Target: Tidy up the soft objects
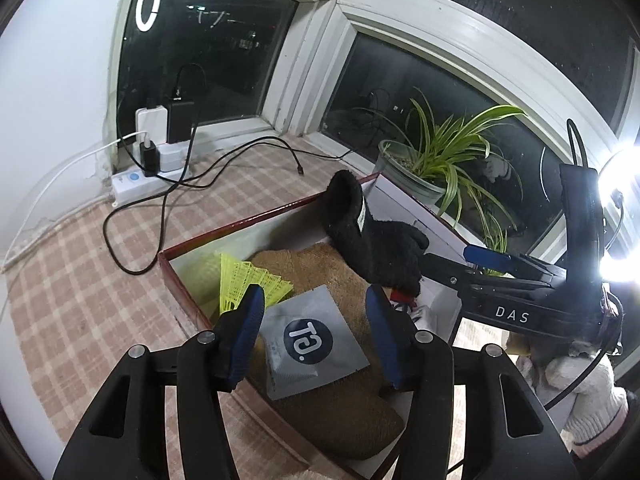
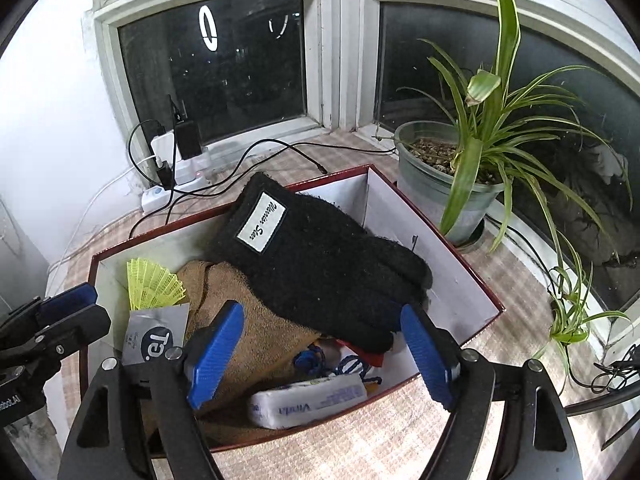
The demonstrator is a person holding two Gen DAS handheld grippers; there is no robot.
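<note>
Inside the red-rimmed box (image 2: 472, 280) on the bench, the black glove (image 2: 320, 264) lies over a brown towel (image 2: 256, 344), its cuff propped on the far wall. Both the left gripper (image 1: 316, 332) and the right gripper (image 2: 322, 350) hover with jaws spread, pinching nothing. To settle it well, nudge the cuff down inside; the potted plant (image 2: 460, 184) just beside the box crowds the right.

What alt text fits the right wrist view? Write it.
A black glove lies on a brown towel in a red-rimmed box, between the open blue fingers of the right claw. A potted plant stands beside the box.
</note>
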